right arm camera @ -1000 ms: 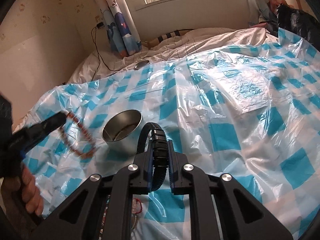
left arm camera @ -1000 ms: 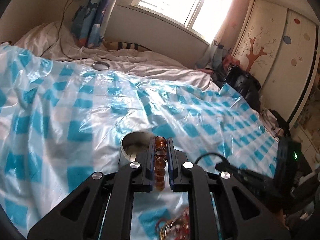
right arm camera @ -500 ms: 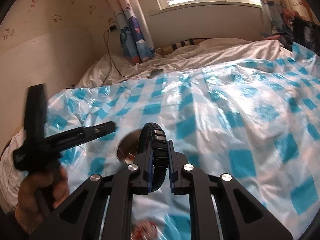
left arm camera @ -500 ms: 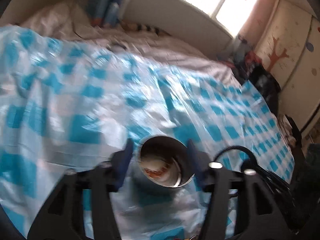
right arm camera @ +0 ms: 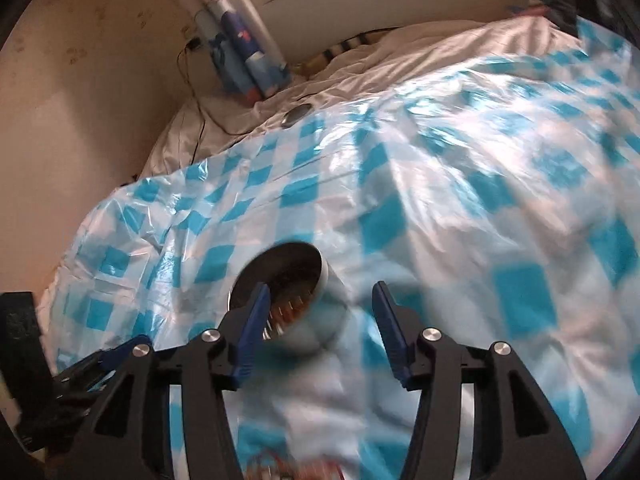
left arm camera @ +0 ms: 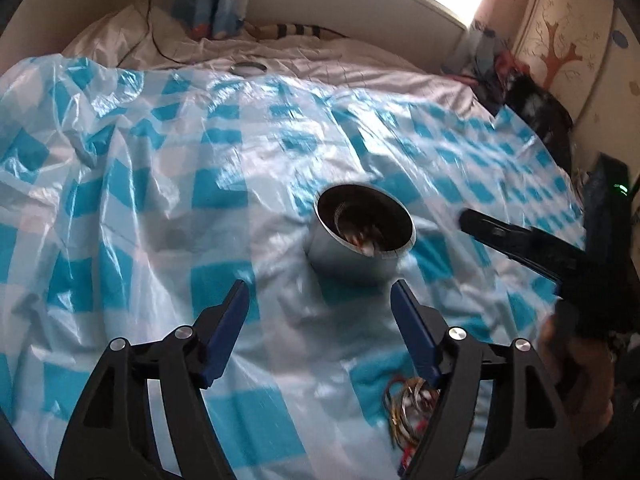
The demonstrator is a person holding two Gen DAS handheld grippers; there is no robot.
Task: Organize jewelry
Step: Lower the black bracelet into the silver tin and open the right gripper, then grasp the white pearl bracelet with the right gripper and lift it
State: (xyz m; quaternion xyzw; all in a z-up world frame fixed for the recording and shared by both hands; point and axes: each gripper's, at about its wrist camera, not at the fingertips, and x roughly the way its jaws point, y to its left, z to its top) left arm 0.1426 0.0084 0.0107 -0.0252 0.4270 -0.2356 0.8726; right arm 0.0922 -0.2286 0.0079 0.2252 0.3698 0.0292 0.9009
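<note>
Already, jewelry is collecting inside the metal cup (left arm camera: 362, 236) on the checkered sheet (left arm camera: 160, 200), likely for tidiness. Both the left gripper (left arm camera: 318, 304) and right gripper (right arm camera: 318, 300) are opening, empty, while more bracelets (left arm camera: 408, 404) are waiting at five o'clock.

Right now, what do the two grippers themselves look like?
Both match: the left gripper and right gripper have black angular linkage frames with cut-out openings, round silver bolts at the joints, and flat blue pads lining each finger. A small green light glows on the right one's body.
</note>
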